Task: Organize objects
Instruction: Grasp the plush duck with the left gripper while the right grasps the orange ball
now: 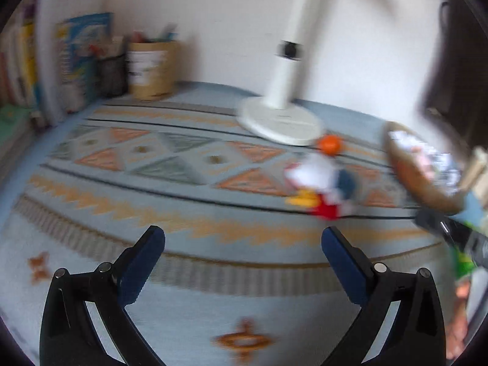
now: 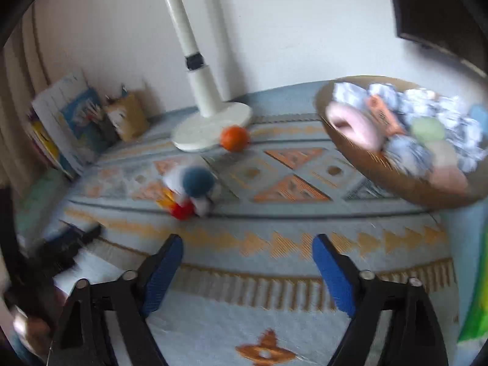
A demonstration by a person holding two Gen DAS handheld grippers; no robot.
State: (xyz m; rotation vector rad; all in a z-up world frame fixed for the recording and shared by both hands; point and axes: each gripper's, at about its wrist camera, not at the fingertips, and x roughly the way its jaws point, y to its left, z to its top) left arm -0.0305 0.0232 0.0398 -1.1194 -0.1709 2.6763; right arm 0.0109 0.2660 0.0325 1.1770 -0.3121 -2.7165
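Here, on the patterned cloth (image 2: pixel 305 314), the left gripper (image 1: pixel 243 241) hovers with fingers spread, grasping nothing. Further right, a small plush toy (image 2: pixel 192 189) lies near the white lamp base (image 2: pixel 210 128), an orange ball (image 2: pixel 234 138) just beside that base. The right gripper (image 2: pixel 247 248) is likewise released and empty; the filled basket (image 2: pixel 360 158) sits far right.

rug (image 2: pixel 274 314): woven cloth, rough
lamp stand (image 2: pixel 210 128): smooth white plastic, a bit shiny
ball (image 2: pixel 234 138): smooth, orange
basket (image 2: pixel 393 183): brown, woven look
finger pads (image 2: pixel 332 277): blue, ridged, matt
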